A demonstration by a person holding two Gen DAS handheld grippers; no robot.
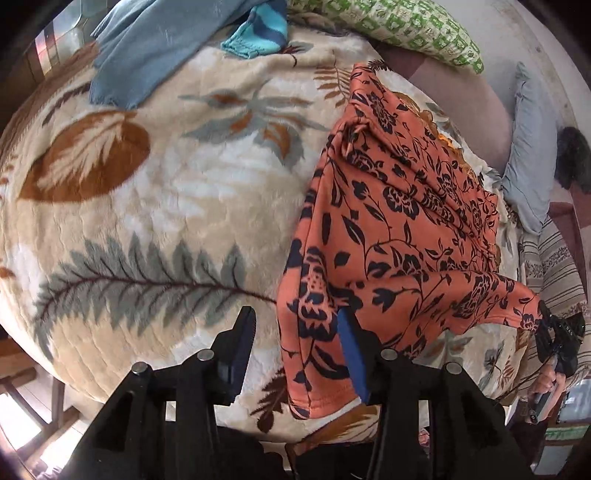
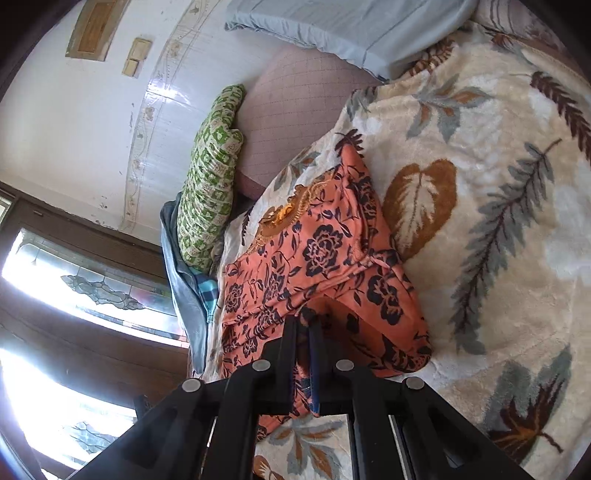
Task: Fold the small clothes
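An orange garment with dark flowers (image 1: 399,221) lies partly lifted over a cream leaf-patterned blanket (image 1: 166,192). My left gripper (image 1: 295,317) is open. The garment's near edge hangs between its fingers and leans on the blue pad (image 1: 351,354) of the right-hand one, while the other finger stands apart from the cloth. At the right edge of the left wrist view, my right gripper (image 1: 554,332) pinches the garment's far corner. In the right wrist view, the right gripper (image 2: 304,325) is shut on a fold of the orange garment (image 2: 325,258), which spreads away over the blanket (image 2: 498,184).
A blue garment (image 1: 147,48) and a teal striped one (image 1: 258,33) lie at the blanket's far edge. A green patterned pillow (image 1: 406,26) and a light blue pillow (image 1: 532,147) rest by the wall. A window (image 2: 74,280) is beside the bed.
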